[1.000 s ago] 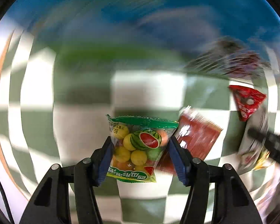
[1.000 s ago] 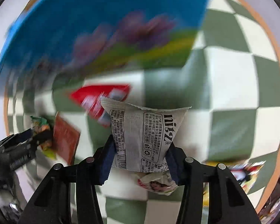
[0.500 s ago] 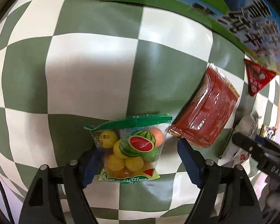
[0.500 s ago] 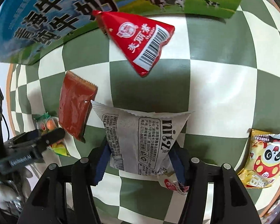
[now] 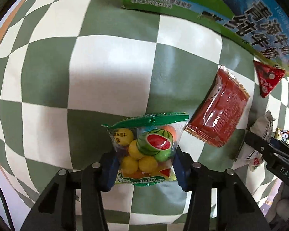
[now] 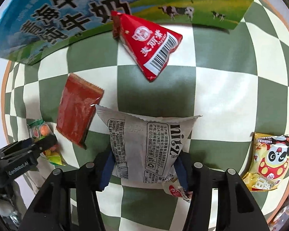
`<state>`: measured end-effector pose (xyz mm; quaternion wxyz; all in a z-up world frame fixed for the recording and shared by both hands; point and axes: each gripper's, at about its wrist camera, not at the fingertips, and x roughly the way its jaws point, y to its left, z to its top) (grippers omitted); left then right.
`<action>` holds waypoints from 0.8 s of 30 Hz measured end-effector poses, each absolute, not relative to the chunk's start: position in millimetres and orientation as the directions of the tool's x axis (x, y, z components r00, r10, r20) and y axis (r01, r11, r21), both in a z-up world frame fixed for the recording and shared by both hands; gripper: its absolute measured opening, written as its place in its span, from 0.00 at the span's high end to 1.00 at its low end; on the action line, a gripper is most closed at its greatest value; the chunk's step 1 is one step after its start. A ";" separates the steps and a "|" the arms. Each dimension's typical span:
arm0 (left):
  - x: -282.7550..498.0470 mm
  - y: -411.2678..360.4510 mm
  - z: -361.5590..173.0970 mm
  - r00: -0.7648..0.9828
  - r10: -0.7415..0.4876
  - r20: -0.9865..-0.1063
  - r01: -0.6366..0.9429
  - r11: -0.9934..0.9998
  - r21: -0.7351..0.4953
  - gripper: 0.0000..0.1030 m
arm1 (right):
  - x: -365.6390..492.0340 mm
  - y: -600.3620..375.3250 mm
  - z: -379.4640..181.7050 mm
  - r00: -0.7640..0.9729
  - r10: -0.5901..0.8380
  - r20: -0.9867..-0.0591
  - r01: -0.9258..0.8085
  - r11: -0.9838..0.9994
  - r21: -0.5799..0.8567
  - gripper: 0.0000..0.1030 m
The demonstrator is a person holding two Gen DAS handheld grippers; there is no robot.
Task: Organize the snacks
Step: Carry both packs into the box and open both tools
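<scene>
My left gripper (image 5: 144, 165) is shut on a clear fruit-candy bag with a green top (image 5: 146, 144), low over the green-and-white checked cloth (image 5: 106, 67). It also shows in the right wrist view (image 6: 44, 140). My right gripper (image 6: 144, 165) is shut on a grey-white snack packet (image 6: 148, 146), seen at the right edge of the left wrist view (image 5: 260, 134). A flat red packet (image 6: 77, 109) lies between the two grippers, also in the left wrist view (image 5: 219, 109). A red triangular packet (image 6: 150, 40) lies beyond, by the milk carton box.
A large blue and green milk box (image 6: 67, 13) stands along the far side, also in the left wrist view (image 5: 231, 15). A yellow panda snack bag (image 6: 269, 161) lies at the right. A small red-white wrapper (image 6: 175, 189) lies under the right gripper.
Both grippers have swung down from facing the box to facing the cloth. The left jaws opened around the candy bag half a second ago and have closed on it again.
</scene>
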<state>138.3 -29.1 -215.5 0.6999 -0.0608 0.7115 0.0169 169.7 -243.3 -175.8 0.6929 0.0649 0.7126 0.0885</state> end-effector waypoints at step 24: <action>274.0 -27.8 6.7 0.306 -0.145 -0.941 0.071 0.989 -0.130 0.55 | 280.8 -263.6 46.3 0.258 0.382 -0.888 -0.132 0.924 0.359 0.45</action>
